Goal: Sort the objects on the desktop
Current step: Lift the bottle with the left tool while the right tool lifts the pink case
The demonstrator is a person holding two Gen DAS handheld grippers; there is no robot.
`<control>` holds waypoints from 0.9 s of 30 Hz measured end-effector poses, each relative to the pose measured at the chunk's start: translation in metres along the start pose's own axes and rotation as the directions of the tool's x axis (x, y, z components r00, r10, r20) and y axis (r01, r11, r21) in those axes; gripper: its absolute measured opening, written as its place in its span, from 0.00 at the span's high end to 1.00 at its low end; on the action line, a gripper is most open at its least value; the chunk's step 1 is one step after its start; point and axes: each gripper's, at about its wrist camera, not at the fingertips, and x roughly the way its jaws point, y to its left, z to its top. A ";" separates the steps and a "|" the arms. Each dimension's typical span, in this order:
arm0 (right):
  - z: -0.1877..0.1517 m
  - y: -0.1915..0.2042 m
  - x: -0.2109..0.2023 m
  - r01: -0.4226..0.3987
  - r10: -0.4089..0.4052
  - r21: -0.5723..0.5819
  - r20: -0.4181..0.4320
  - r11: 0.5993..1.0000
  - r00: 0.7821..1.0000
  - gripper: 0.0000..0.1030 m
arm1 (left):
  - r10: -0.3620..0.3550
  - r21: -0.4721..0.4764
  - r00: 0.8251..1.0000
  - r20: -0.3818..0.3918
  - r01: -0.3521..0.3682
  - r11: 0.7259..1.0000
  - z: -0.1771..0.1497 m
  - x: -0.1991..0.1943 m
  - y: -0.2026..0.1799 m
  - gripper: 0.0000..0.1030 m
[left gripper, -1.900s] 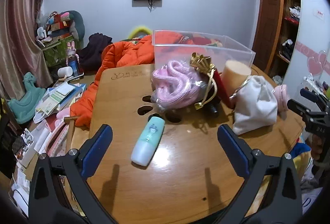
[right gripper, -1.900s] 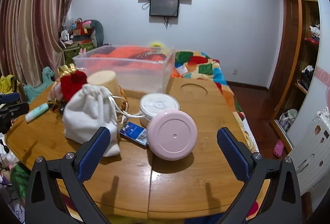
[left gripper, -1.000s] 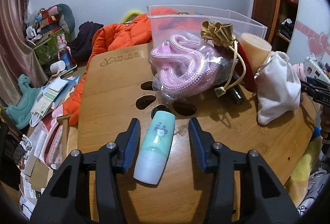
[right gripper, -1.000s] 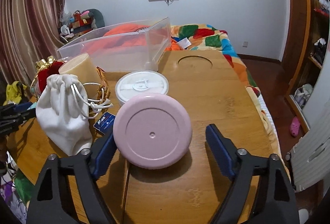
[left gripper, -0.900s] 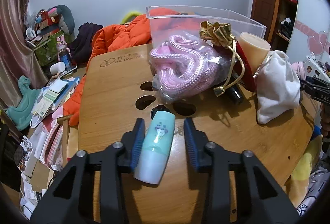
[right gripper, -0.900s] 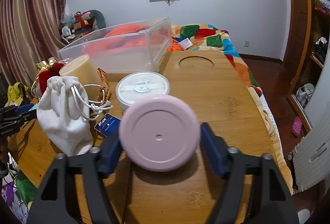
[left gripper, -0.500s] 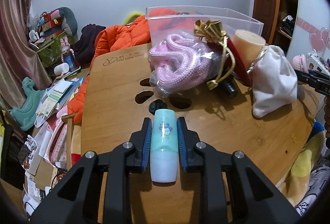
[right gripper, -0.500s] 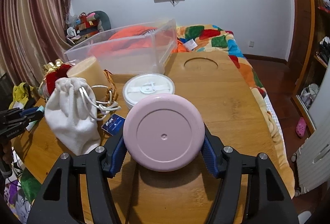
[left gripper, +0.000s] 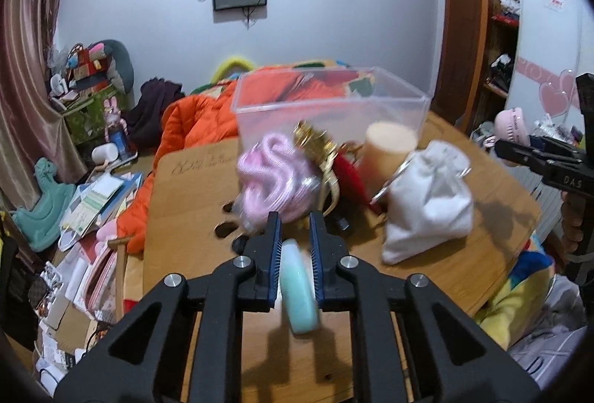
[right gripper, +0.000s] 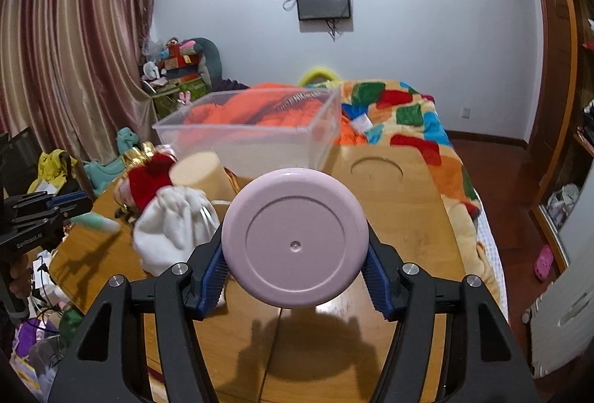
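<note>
My left gripper (left gripper: 295, 232) is shut on a mint-green bottle (left gripper: 299, 288) and holds it above the wooden table (left gripper: 185, 217). My right gripper (right gripper: 295, 277) is shut on a round pink container (right gripper: 295, 238), lifted off the table (right gripper: 408, 217). A clear plastic bin (left gripper: 330, 106) stands at the table's far side, also in the right wrist view (right gripper: 252, 132). In front of it lie a pink rope bundle (left gripper: 276, 176), a gold and red pouch (left gripper: 326, 150), a beige cup (left gripper: 388, 147) and a white drawstring bag (left gripper: 430, 199).
An orange jacket (left gripper: 193, 121) hangs off the table's far left edge. Books and clutter (left gripper: 92, 202) cover the floor to the left. A colourful quilt (right gripper: 404, 121) lies on the bed beyond the table. The other gripper shows at the right edge (left gripper: 545, 165).
Both grippers closed on their objects and lifted them: the left took the mint bottle off the table, the right raised the pink container. Both views have risen.
</note>
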 end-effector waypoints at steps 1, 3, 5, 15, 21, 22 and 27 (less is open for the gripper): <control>0.002 0.001 -0.001 -0.004 0.004 -0.005 0.006 1.000 1.000 0.42 | -0.003 0.003 1.000 0.006 0.003 1.000 0.000 -0.001 -0.002 0.87; 0.005 0.003 -0.004 -0.012 0.012 -0.013 0.015 1.000 1.000 0.42 | -0.002 0.024 1.000 0.013 0.001 1.000 0.002 -0.001 -0.009 0.87; 0.007 0.005 -0.004 -0.014 0.015 -0.022 0.017 1.000 1.000 0.42 | 0.000 0.036 1.000 0.004 0.000 0.999 0.001 0.001 -0.012 0.87; 0.003 0.009 0.000 -0.036 0.036 -0.025 -0.009 0.999 0.999 0.42 | -0.124 -0.050 0.981 -0.149 0.118 0.992 -0.028 0.013 -0.012 0.66; 0.002 0.018 0.006 -0.057 0.056 -0.050 -0.019 0.997 0.998 0.42 | -0.094 -0.009 0.975 -0.204 0.094 0.996 -0.049 0.029 -0.041 0.61; 0.002 0.020 0.005 -0.059 0.058 -0.058 -0.017 0.997 0.998 0.42 | -0.073 0.005 0.977 -0.202 0.075 0.997 -0.050 0.031 -0.044 0.61; 0.007 0.023 0.003 -0.080 0.079 -0.075 -0.008 0.994 0.997 0.42 | -0.004 0.034 0.987 -0.161 0.010 0.999 -0.052 0.032 -0.053 0.76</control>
